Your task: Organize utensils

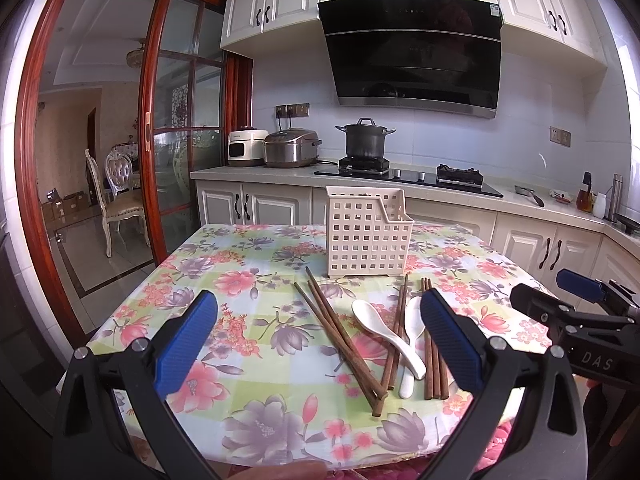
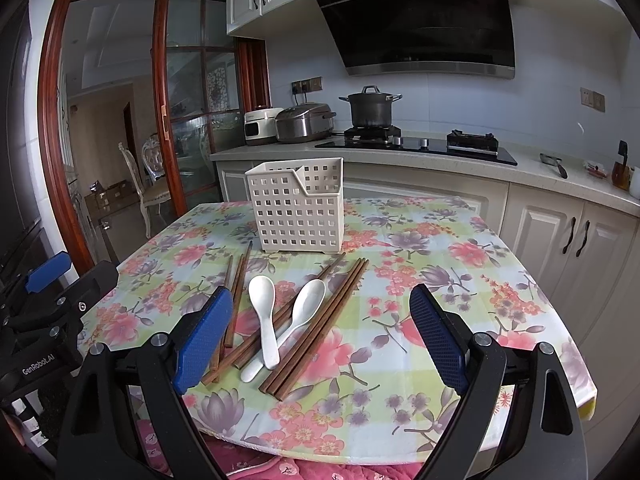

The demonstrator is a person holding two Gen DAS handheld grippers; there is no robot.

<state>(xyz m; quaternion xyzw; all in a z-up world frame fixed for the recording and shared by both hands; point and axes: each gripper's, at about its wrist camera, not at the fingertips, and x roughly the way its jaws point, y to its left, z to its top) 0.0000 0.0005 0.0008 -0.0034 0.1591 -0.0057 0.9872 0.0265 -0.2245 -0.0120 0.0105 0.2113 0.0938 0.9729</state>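
Both grippers are hovering wide open and empty — left gripper (image 1: 320, 332), right gripper (image 2: 322, 320) — over chopsticks (image 2: 316, 328) crossing two white spoons (image 2: 266, 316), the basket (image 2: 298, 204) standing just behind.

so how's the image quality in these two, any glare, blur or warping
Left wrist view: sharp at the centre, fisheye bends the door frame, dark vignette in the corners, a bright washed-out band down the right edge. Right wrist view: same warp, the range hood reflects faintly, the white spoons stay crisp.
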